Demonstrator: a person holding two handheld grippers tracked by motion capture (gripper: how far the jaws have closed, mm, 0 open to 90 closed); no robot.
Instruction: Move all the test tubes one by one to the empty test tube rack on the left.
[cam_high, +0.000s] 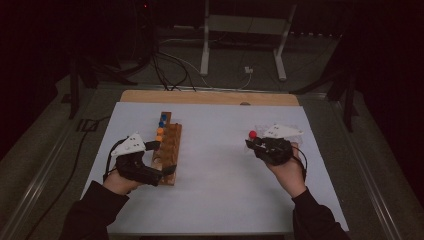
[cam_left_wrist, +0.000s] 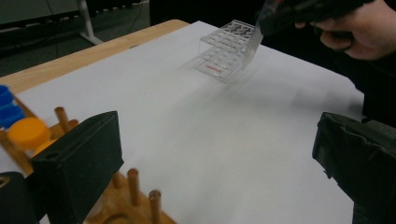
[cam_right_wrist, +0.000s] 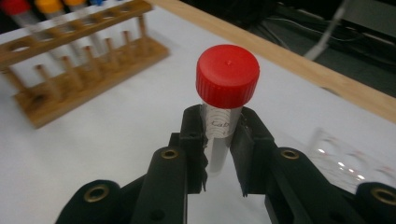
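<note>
**Red-capped tube held in transit: tilt and spill risk noted**

The right claw is closed on a clear plastic test tube with a red screw cap, held just below the cap, above the white-covered desk near the transparent acrylic tube rack. The left claw is wide open and empty beside the wooden peg rack. Because the grip is narrow, the tube could pivot or slip. A misaligned descent could tip the light acrylic rack.
</note>
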